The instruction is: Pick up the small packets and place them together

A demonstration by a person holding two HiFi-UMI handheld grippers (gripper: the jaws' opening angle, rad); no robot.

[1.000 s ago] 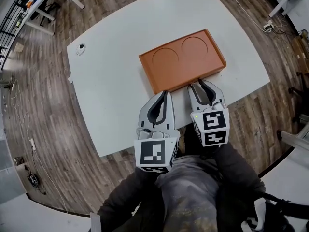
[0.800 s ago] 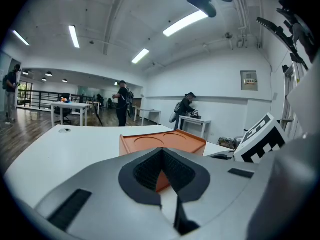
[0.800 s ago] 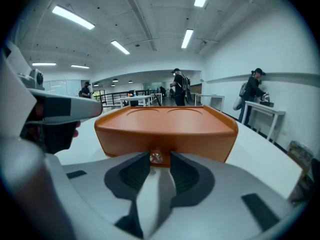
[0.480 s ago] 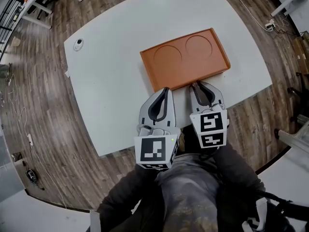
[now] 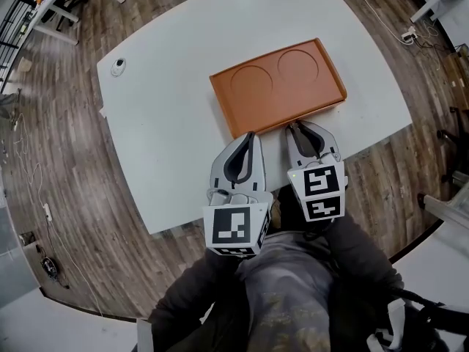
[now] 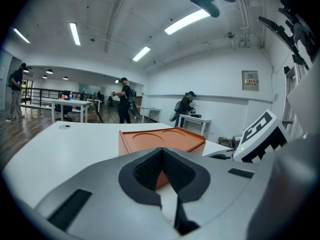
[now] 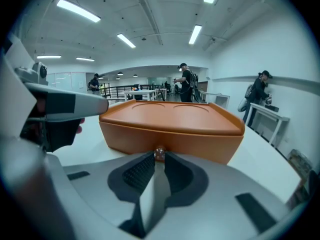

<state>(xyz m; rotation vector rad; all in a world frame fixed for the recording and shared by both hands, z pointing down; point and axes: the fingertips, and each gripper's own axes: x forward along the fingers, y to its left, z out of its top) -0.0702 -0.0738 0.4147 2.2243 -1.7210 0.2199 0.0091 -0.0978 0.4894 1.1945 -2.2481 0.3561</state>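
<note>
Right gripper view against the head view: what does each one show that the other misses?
Only the right gripper view shows the front wall of the flat orange box, where a small round brown knob sits between the closing jaws of the right gripper. It also shows standing people and ceiling lights.

Only the head view shows the whole white table, a small white round object at its far corner, the wooden floor and the person's lap.

Both show the orange box, the table and the left gripper.
</note>
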